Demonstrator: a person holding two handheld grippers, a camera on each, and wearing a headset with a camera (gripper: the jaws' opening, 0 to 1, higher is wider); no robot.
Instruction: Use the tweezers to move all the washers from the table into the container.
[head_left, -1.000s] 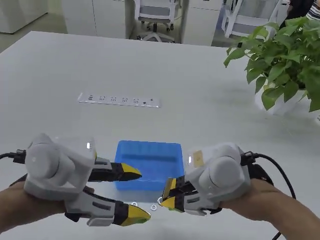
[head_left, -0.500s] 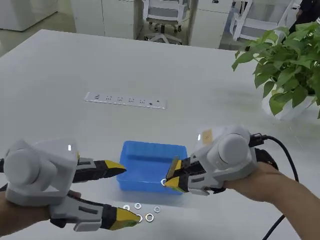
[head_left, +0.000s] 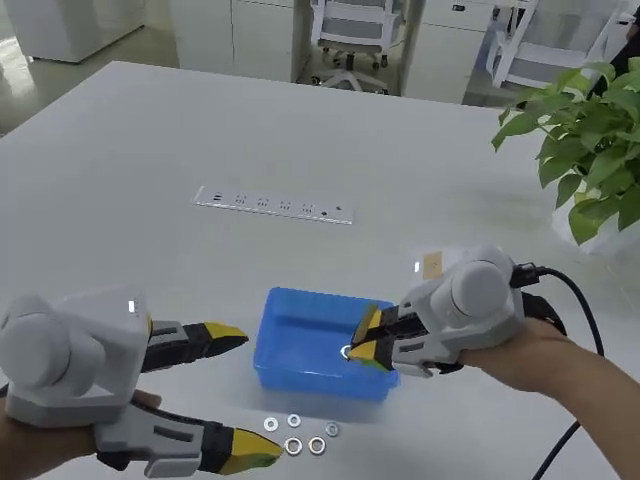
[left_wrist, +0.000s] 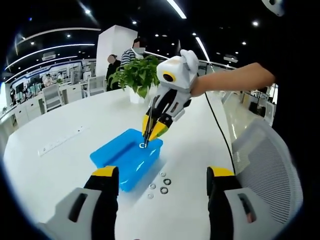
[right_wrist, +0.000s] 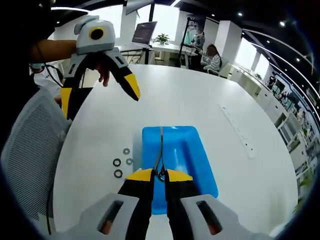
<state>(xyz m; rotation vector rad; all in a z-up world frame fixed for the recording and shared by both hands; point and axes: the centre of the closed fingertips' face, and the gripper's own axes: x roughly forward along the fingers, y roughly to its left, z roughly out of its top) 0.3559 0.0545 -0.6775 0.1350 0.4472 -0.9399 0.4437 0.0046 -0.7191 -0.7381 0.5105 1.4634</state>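
Jaws of right gripper (head_left: 363, 338) were clamped on tweezers (right_wrist: 161, 147), long axis toward 12 o'clock. Washer (head_left: 347, 352) at tip hung over blue container (head_left: 300, 302). Left gripper (head_left: 252, 395) gaped, idle. I judged release next. Loose washers (head_left: 300, 437) lay at 7 o'clock on table (head_left: 150, 150).

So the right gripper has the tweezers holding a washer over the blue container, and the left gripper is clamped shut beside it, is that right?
Not quite. The left gripper is open, with its jaws spread wide, as the head view shows. The rest stands: the right gripper has the tweezers holding a washer over the blue container.
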